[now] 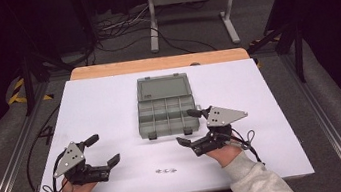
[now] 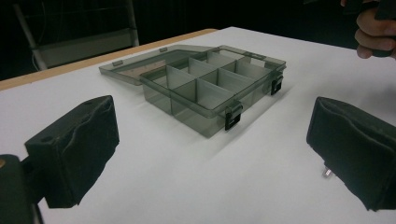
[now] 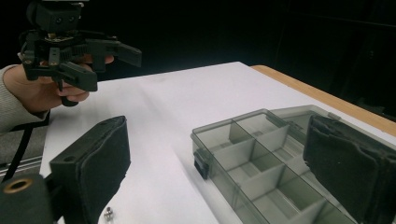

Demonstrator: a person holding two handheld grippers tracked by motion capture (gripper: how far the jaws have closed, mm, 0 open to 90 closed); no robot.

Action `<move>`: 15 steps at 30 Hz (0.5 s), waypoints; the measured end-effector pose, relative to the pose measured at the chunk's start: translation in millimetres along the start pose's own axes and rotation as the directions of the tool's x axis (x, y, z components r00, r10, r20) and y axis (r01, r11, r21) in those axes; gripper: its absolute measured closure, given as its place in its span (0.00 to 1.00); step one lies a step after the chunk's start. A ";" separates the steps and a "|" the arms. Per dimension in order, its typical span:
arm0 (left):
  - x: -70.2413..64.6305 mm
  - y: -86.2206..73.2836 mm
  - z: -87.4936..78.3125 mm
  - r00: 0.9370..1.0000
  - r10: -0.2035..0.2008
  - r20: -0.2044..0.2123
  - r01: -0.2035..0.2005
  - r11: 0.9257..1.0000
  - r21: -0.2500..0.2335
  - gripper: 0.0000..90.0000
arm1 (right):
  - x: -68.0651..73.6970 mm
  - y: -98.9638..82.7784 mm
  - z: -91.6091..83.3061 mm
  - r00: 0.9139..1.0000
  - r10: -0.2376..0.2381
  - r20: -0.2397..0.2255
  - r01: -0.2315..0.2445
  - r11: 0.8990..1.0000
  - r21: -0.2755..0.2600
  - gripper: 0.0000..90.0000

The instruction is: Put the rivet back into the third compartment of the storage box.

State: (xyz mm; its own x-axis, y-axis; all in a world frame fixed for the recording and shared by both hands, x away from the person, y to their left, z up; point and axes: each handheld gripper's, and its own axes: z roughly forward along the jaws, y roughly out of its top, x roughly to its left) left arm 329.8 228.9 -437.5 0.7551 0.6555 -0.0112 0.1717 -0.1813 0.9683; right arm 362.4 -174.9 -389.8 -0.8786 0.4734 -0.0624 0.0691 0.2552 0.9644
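A grey box with its lid folded flat back lies on the white table, its compartments bare as far as the pictures show. Two black latches hang on the box's near edge.

The right gripper hovers at the box's near right corner, jaws spread wide and holding nothing; in the right gripper view one jaw stands over the box's compartments and the other beside the box, over bare table.

The left gripper is held well to the left of the box and nearer the person, jaws also wide apart and empty.

A few small screws lie on the table near the person, in front of the box, between the two hands.
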 end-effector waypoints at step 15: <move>-1.5 -3.2 -6.0 1.000 0.000 -0.014 0.000 1.000 0.009 0.04 | 16.6 22.4 36.3 0.997 -0.033 -0.063 0.040 0.993 0.115 0.07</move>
State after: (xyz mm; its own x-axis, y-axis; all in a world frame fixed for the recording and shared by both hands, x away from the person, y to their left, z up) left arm 324.3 232.8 -439.1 0.7460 0.6659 -0.0075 0.1773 -0.1878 0.9661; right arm 366.5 -130.7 -378.5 -0.9085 0.4106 -0.0775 0.0881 0.3693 0.9251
